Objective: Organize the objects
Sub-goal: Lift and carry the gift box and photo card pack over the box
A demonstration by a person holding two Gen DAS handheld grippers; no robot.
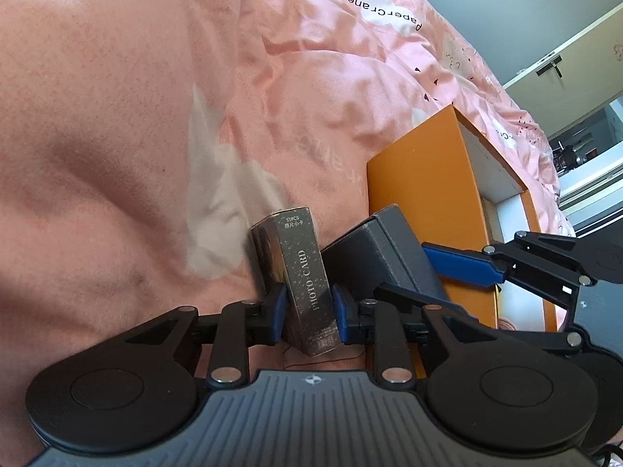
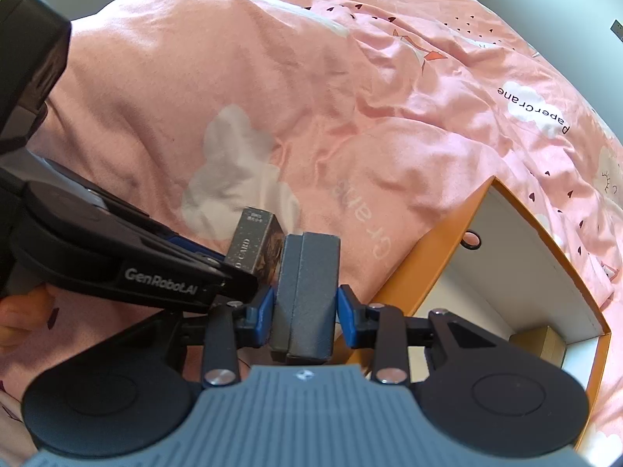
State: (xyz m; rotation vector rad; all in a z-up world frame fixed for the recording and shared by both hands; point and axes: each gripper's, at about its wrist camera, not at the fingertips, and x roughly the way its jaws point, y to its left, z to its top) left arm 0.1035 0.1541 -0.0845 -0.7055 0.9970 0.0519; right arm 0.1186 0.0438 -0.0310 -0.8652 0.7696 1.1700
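Observation:
My left gripper (image 1: 308,313) is shut on a dark "PHOTO CARD" box (image 1: 301,272), held upright above the pink bedding. It also shows in the right wrist view (image 2: 255,243). My right gripper (image 2: 305,313) is shut on a dark grey box (image 2: 307,292), held just right of the card box and nearly touching it. The grey box (image 1: 385,257) and the right gripper's blue finger (image 1: 459,262) show in the left wrist view. An open orange box (image 2: 440,249) with a white inside lies to the right on the bed; it also shows in the left wrist view (image 1: 412,179).
A pink quilt (image 2: 350,97) with white clouds covers the bed. Inside the orange box are a small ring (image 2: 472,242) and a tan box (image 2: 539,344). A door and wall (image 1: 564,66) stand beyond the bed's right edge.

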